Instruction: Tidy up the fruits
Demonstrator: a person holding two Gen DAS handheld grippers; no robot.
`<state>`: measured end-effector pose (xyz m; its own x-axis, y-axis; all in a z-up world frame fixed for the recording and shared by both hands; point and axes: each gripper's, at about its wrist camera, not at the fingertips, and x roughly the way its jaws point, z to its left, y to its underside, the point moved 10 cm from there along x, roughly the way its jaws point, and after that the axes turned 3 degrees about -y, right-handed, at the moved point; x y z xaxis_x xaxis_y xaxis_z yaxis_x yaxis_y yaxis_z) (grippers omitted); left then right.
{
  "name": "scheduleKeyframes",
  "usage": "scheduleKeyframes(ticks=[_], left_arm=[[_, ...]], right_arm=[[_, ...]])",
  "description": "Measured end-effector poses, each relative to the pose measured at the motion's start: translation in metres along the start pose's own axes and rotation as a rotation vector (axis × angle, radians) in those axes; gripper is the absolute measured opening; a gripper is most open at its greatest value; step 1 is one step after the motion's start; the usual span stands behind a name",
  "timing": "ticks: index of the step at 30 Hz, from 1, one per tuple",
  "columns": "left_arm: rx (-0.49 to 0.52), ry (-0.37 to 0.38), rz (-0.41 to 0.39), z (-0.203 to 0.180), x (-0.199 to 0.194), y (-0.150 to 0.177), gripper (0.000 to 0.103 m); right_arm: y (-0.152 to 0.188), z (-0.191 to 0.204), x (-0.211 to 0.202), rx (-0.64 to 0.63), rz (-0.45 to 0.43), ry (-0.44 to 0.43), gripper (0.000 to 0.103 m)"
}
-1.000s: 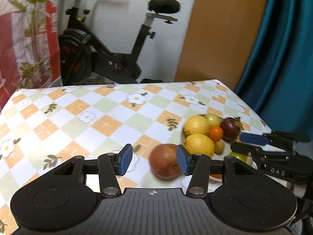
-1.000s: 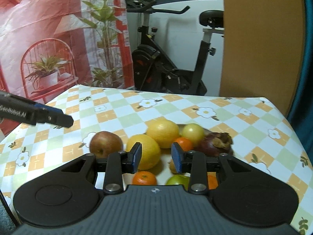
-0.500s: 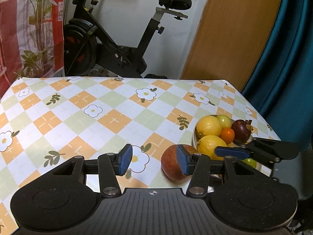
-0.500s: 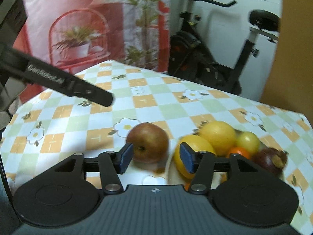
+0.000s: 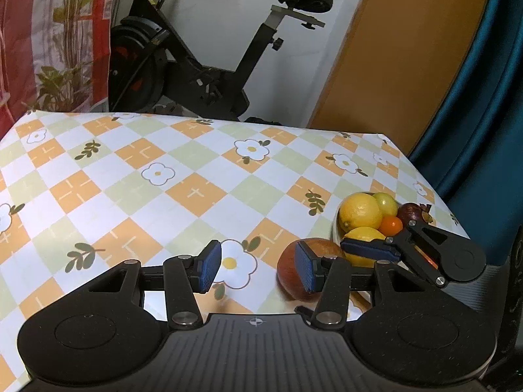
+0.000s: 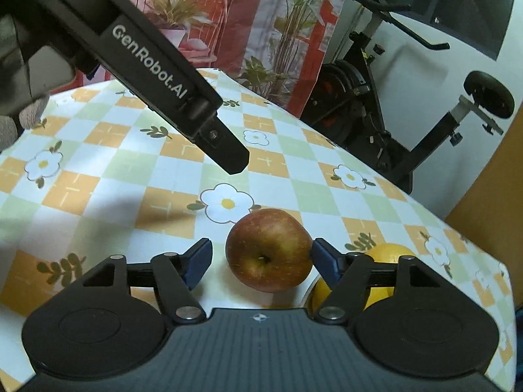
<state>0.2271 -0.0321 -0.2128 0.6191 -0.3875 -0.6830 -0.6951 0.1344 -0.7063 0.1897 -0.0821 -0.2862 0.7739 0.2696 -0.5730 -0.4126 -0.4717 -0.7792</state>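
Note:
A red apple [image 6: 269, 250] lies on the checked tablecloth [image 6: 98, 179] just left of a white bowl [image 5: 336, 233] of fruit. My right gripper [image 6: 261, 259] is open, its jaws on either side of the apple, the right pad close to its skin. In the left wrist view the apple [image 5: 294, 269] sits behind my right finger. My left gripper [image 5: 258, 269] is open and empty, over the cloth left of the apple. The bowl holds two lemons [image 5: 359, 210], a small orange [image 5: 391, 224], a yellow-green fruit [image 5: 387, 201] and a dark mangosteen [image 5: 412, 212].
An exercise bike [image 5: 202, 65] stands behind the table. A red plant-print curtain [image 6: 228, 16] hangs at the left, a wooden door [image 5: 392, 65] and a teal curtain [image 5: 483, 114] at the right. The left gripper's finger [image 6: 183, 104] reaches across the right wrist view above the cloth.
My right gripper has swung left from the bowl and come down around the apple. My left gripper has drifted left, so the apple now lies behind its right finger.

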Motion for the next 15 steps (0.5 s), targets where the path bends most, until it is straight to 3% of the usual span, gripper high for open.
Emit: scheduleKeyframes(ticks=[15], left_arm=[[-0.03,0.016,0.01,0.005,0.005,0.005,0.052]], right_arm=[[0.002,-0.007,0.025,-0.102,0.026,0.063,0.069]])
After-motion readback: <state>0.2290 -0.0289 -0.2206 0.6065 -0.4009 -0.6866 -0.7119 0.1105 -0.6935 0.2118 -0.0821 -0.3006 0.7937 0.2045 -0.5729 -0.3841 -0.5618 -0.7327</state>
